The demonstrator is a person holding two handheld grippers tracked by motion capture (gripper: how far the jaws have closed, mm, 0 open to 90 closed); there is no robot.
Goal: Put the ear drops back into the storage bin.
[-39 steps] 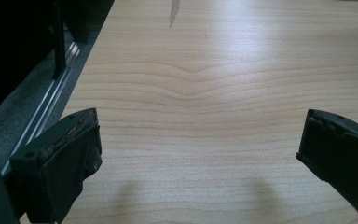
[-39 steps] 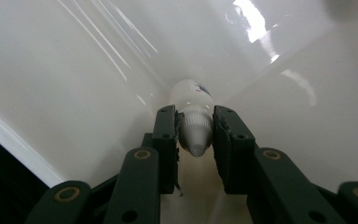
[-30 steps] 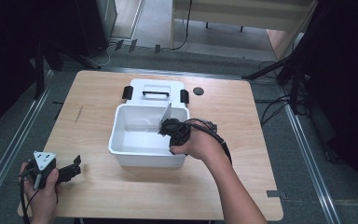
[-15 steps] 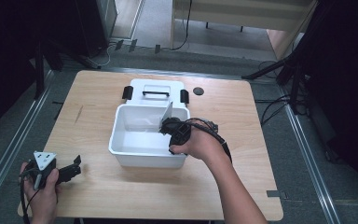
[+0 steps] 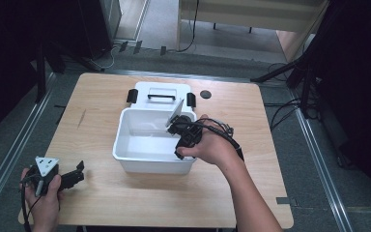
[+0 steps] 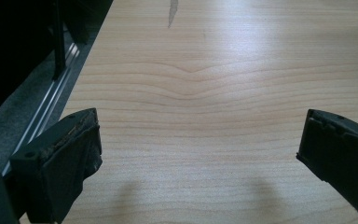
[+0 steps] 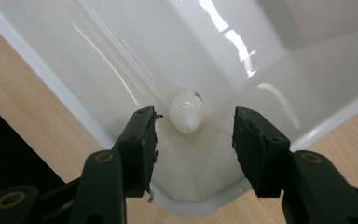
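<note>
A white plastic bin (image 5: pixel 125 126) stands in the middle of the wooden table. My right gripper (image 5: pixel 174 126) reaches into it from the right side, jaws open. In the right gripper view a small white tube-shaped object (image 7: pixel 186 111) lies in a corner of the bin (image 7: pixel 242 56), just beyond the gap between the open jaws of the right gripper (image 7: pixel 193 133). My left gripper (image 5: pixel 77 174) rests near the table's front left corner, held in a hand. In the left gripper view its jaws stand wide apart over bare wood, the left gripper (image 6: pixel 198 140) holding nothing.
The bin's white lid (image 5: pixel 159 90) with a black handle and black clips lies just behind the bin. A small dark round disc (image 5: pixel 205 94) sits on the table at the back right. A dark scratch mark (image 5: pixel 80 117) shows on the wood at the left.
</note>
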